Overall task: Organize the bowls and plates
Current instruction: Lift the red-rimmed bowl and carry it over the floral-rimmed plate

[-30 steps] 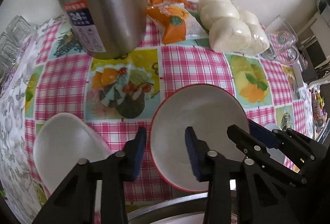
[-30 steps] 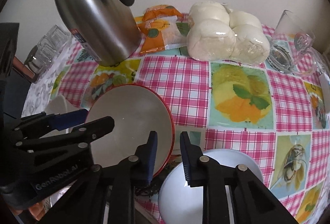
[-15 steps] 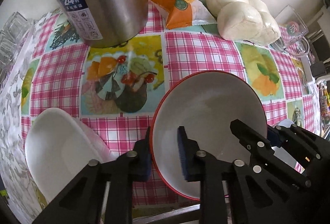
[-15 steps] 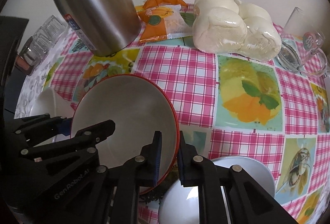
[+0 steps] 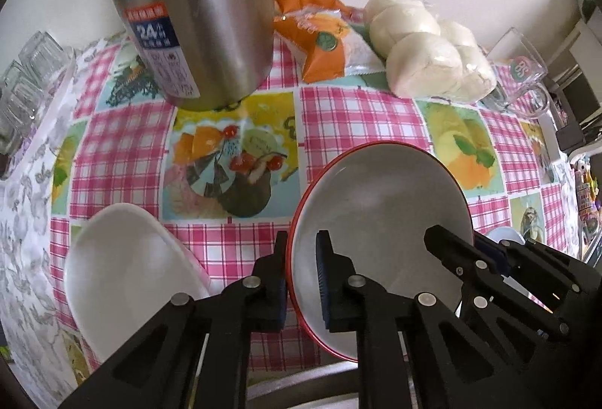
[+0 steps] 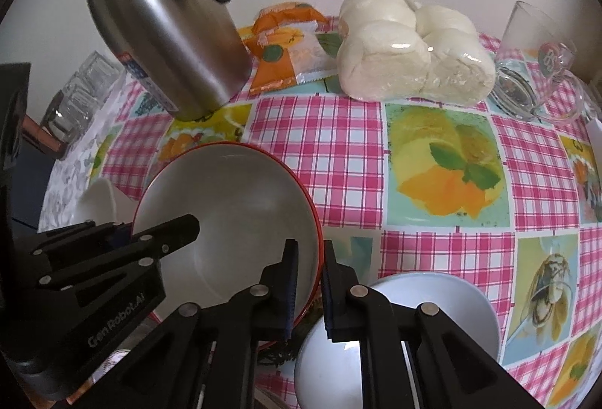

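A red-rimmed white bowl [image 5: 380, 206] is held between both grippers above the checked tablecloth. My left gripper [image 5: 303, 281] is shut on its left rim. My right gripper [image 6: 310, 281] is shut on its right rim; the bowl also shows in the right wrist view [image 6: 229, 198]. A white bowl [image 5: 124, 266] lies to the left of the left gripper. A pale blue-white bowl [image 6: 406, 326] sits under the right gripper's right finger.
A steel thermos jug [image 5: 192, 10] stands at the back left. An orange snack packet [image 5: 320, 36], bagged white buns [image 6: 406, 47] and a glass mug [image 6: 534, 70] line the back. Small glasses [image 5: 26, 78] stand at far left. A metal rim [image 5: 301, 386] lies at the near edge.
Both grippers closed from open onto opposite rims of the red-rimmed bowl. The bowl has tilted and come up a little off the cloth.
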Demonstrator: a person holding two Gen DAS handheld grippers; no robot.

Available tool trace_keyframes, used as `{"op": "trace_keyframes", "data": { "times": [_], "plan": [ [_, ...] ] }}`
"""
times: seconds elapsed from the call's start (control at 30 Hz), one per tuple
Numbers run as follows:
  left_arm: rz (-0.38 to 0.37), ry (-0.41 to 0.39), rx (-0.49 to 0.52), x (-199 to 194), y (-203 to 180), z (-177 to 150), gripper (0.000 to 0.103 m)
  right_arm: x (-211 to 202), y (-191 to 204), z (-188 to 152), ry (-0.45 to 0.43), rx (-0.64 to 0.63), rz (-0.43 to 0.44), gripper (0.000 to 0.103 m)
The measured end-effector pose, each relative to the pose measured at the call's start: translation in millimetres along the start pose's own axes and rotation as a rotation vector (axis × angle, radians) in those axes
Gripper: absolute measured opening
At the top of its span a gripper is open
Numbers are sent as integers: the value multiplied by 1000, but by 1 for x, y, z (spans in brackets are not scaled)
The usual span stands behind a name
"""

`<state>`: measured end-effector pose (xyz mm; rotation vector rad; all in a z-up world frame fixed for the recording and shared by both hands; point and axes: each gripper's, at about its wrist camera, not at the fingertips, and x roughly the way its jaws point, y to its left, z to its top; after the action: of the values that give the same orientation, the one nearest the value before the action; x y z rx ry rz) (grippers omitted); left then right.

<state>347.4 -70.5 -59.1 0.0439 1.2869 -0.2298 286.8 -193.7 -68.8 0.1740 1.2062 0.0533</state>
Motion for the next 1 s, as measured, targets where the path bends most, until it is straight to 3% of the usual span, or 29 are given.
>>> {"op": "trace_keyframes", "data": {
  "times": [0.33, 0.77, 1.0],
  "plan": [
    [-4, -73, -2, -46, -8, -16, 14, -45, 1, -3, -65, -3, 17, 12],
    [2, -182, -18, -102, -19, -51, 14, -110, 9, -33, -121, -24, 39, 12],
    [31, -223, -55, -115, -13, -85, 14, -121, 22, -59, -127, -51, 55, 13]
  ]
}}
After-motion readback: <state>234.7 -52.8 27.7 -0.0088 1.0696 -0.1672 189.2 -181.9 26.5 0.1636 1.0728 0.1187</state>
